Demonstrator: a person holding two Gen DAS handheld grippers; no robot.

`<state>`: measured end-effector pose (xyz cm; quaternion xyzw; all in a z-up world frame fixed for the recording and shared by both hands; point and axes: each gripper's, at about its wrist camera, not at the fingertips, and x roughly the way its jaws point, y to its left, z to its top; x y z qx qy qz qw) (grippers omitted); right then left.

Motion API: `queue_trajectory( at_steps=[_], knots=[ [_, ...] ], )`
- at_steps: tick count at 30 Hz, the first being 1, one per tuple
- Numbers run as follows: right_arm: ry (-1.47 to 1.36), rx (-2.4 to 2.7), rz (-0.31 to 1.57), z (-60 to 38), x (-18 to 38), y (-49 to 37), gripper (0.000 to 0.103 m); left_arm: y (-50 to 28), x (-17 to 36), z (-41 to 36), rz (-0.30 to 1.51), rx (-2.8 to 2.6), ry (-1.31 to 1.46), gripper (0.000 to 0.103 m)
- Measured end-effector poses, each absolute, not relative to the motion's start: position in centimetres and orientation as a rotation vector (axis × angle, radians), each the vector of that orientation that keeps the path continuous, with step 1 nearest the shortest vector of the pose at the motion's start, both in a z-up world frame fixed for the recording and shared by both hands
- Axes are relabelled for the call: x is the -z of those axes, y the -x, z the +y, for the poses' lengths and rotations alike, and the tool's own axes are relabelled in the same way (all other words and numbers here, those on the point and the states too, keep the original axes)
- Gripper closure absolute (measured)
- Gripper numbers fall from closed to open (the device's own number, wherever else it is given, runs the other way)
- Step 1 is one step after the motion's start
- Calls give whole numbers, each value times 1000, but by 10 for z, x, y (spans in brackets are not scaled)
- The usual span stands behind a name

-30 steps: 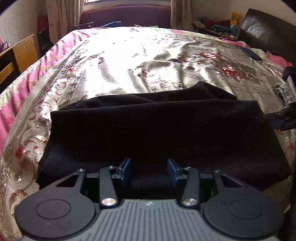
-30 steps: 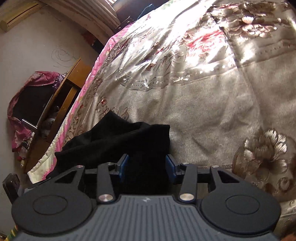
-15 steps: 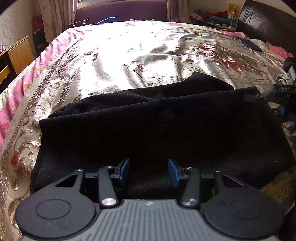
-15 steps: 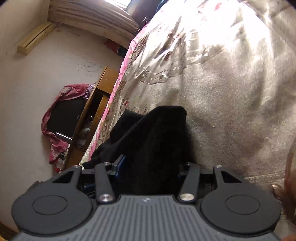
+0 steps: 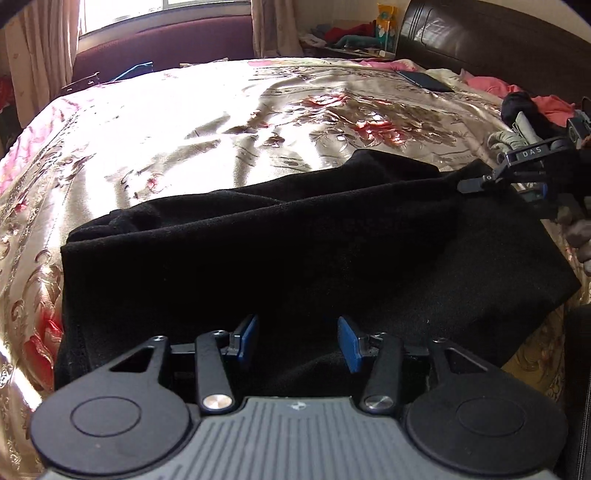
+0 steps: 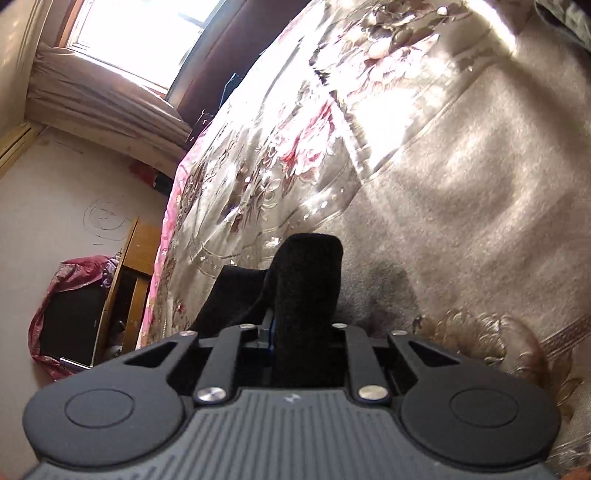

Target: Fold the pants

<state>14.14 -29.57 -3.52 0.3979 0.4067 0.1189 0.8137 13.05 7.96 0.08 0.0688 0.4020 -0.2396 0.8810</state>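
Black pants (image 5: 295, 251) lie folded across the floral bedspread, wide in the left wrist view. My left gripper (image 5: 297, 332) hovers open over their near edge, its blue pads (image 5: 247, 338) apart with cloth below them. My right gripper (image 6: 303, 328) has its jaws closing on a raised fold of the pants (image 6: 306, 280), and black fabric fills the gap between them. In the left wrist view the right gripper (image 5: 469, 184) pinches the pants' far right corner.
A shiny floral bedspread (image 5: 221, 129) covers the bed. A dark headboard (image 5: 480, 37), a flat dark object (image 5: 424, 81) and pink clothes (image 5: 546, 103) lie at the far right. A wooden desk (image 6: 129, 277) stands beside the bed. A window (image 5: 166, 11) lies beyond.
The right jaws have drawn in around the pants' edge, which now stands up between them, and that view has rolled. The left gripper has shifted along the near edge, still open.
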Motion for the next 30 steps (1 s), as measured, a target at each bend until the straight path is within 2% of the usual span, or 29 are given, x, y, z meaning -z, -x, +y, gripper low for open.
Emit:
queue_trajectory(
  at_steps=[1, 3, 7, 10, 11, 13, 20, 21, 22, 23, 27, 29, 30],
  knots=[
    [-843, -236, 881, -297, 33, -138, 78, -129, -2, 83, 836, 493, -129, 43],
    [-802, -188, 861, -302, 21, -128, 76, -122, -5, 94, 834, 472, -107, 43],
    [-494, -26, 737, -296, -30, -115, 72, -111, -19, 114, 803, 462, -17, 43],
    [-410, -198, 739, -272, -54, -143, 72, -117, -35, 119, 725, 466, 7, 43],
    [-386, -259, 758, -259, -54, -159, 72, -122, -39, 120, 705, 462, 11, 43],
    [-346, -369, 823, -224, -37, -201, 65, -136, -41, 123, 681, 438, 15, 43],
    [-381, -572, 1040, -191, 9, -271, 61, -168, -25, 118, 692, 443, 0, 43],
    [-405, -591, 1047, -197, 8, -271, 67, -169, -21, 117, 698, 443, -8, 43],
    [-421, -608, 1053, -200, 5, -269, 87, -170, -16, 118, 701, 444, -10, 43],
    [-431, -618, 1060, -201, 4, -267, 97, -171, -12, 118, 704, 444, -8, 43],
    [-412, -620, 1007, -200, -8, -249, 99, -170, 1, 118, 675, 414, -19, 43],
    [-390, -499, 971, -213, 1, -252, 101, -168, 6, 115, 657, 396, -40, 44],
    [-473, -447, 991, -225, 13, -257, 102, -166, 9, 114, 645, 393, -50, 44]
  ],
)
